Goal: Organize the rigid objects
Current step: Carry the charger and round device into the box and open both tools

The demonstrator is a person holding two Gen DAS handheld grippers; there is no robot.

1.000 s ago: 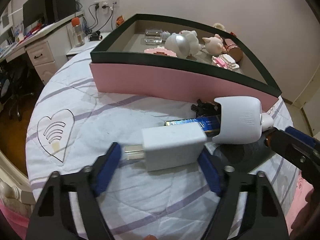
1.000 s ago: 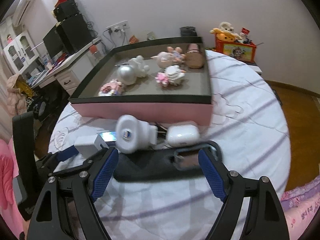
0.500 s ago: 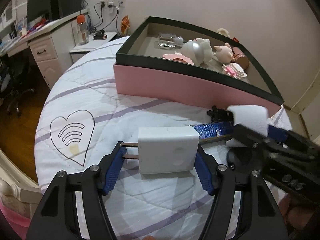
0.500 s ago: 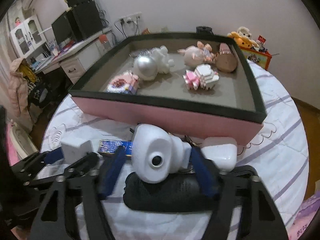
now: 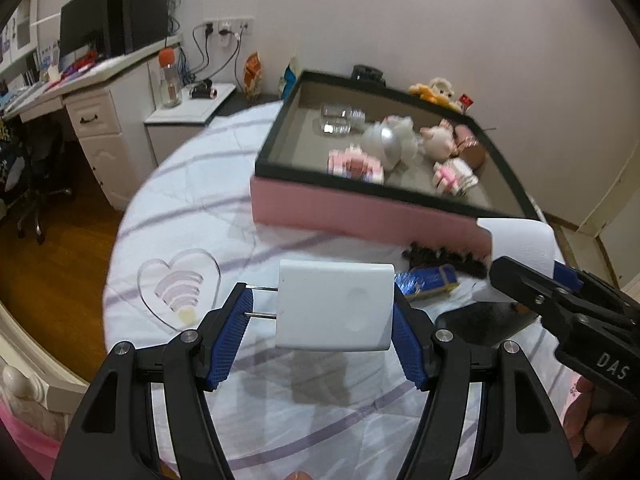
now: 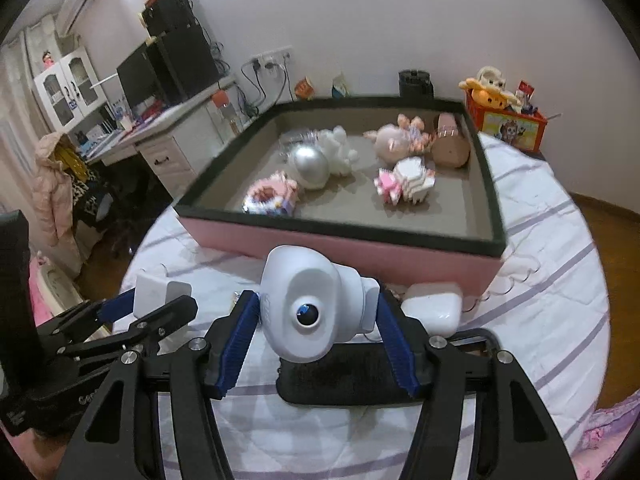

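Observation:
My left gripper [image 5: 322, 320] is shut on a white charger plug [image 5: 334, 306], held above the striped sheet with its prongs pointing left. My right gripper [image 6: 318, 320] is shut on a white webcam-like device [image 6: 316, 312], its blue pads pressing both sides. In the left wrist view that device [image 5: 516, 240] shows at the right edge, clamped in the right gripper. The right wrist view shows the charger [image 6: 156, 292] at the lower left. Just beyond both stands a pink box with a dark rim [image 6: 340, 236], holding figurines, a silver ball [image 6: 310, 166] and pink block models.
On the sheet below lie a white earbud case [image 6: 434, 308], a black pouch [image 6: 340, 380], a blue packet [image 5: 426, 282] and a black hair clip [image 5: 444, 258]. A white desk [image 5: 100, 92] stands far left. An orange toy box [image 6: 508, 120] sits behind the pink box.
The right gripper closed on the white device and lifted it off the sheet. The left gripper rose and moved toward the pink box with the charger.

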